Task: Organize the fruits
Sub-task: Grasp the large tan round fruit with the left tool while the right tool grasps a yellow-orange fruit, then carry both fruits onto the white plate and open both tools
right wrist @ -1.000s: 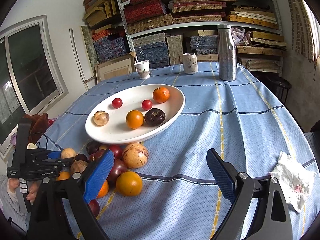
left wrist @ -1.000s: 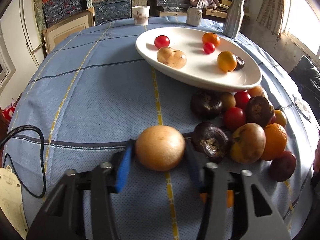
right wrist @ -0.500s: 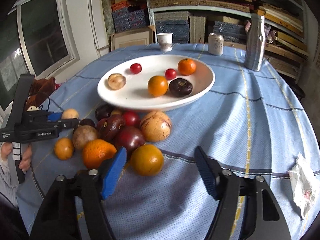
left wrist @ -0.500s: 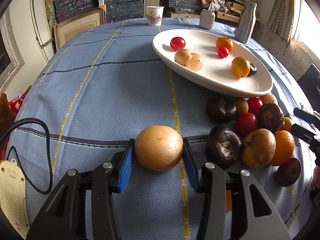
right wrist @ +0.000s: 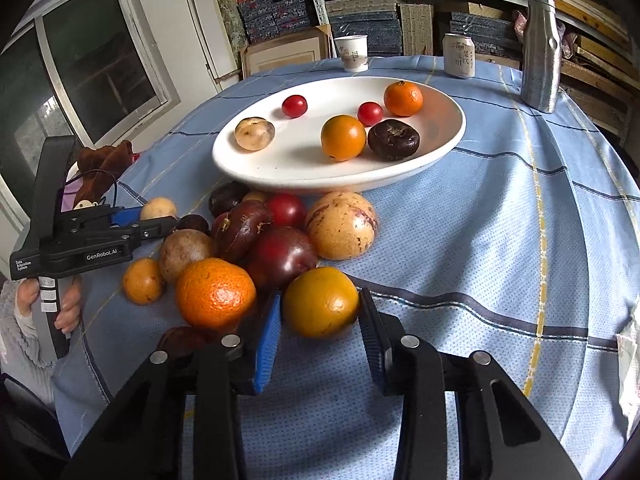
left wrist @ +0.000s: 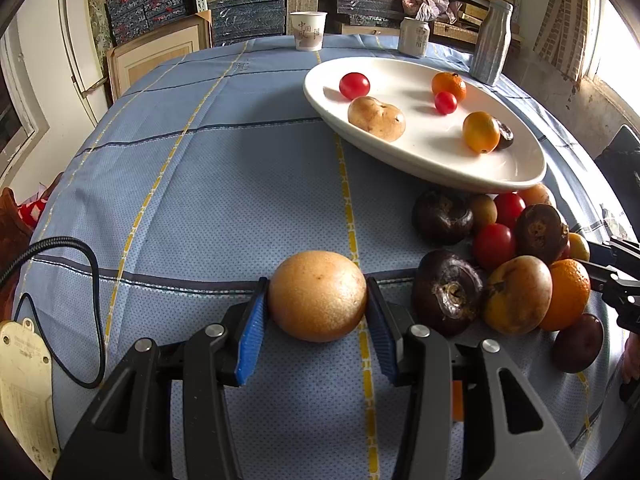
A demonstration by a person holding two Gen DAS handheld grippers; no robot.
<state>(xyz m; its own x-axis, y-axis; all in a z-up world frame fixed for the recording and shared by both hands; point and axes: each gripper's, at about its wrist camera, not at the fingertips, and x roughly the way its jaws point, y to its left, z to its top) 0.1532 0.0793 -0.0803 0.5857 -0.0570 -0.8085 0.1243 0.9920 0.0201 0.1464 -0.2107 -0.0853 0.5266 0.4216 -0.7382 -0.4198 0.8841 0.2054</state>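
Note:
My left gripper [left wrist: 316,284] is shut on a round tan fruit [left wrist: 318,296] that rests on the blue tablecloth, one blue pad against each side. To its right lies a pile of dark, red and orange fruit [left wrist: 516,292]. My right gripper [right wrist: 320,294] is at the near edge of that pile. Its jaws are closing on a yellow-orange fruit [right wrist: 320,302], and both pads touch its sides. Behind the pile, a white oval plate [right wrist: 304,180] holds several fruits. A hand holds the left gripper [right wrist: 132,224] at the left of the right wrist view.
A paper cup [right wrist: 352,52], a drink can [right wrist: 459,56] and a metal bottle [right wrist: 540,40] stand at the table's far edge, with shelves behind. A black cable [left wrist: 96,280] loops at the near left. A crumpled napkin [right wrist: 630,344] lies at the right edge.
My right gripper came down and in toward the pile, and its jaws narrowed from wide open to around the yellow-orange fruit. The left gripper kept still with the tan fruit.

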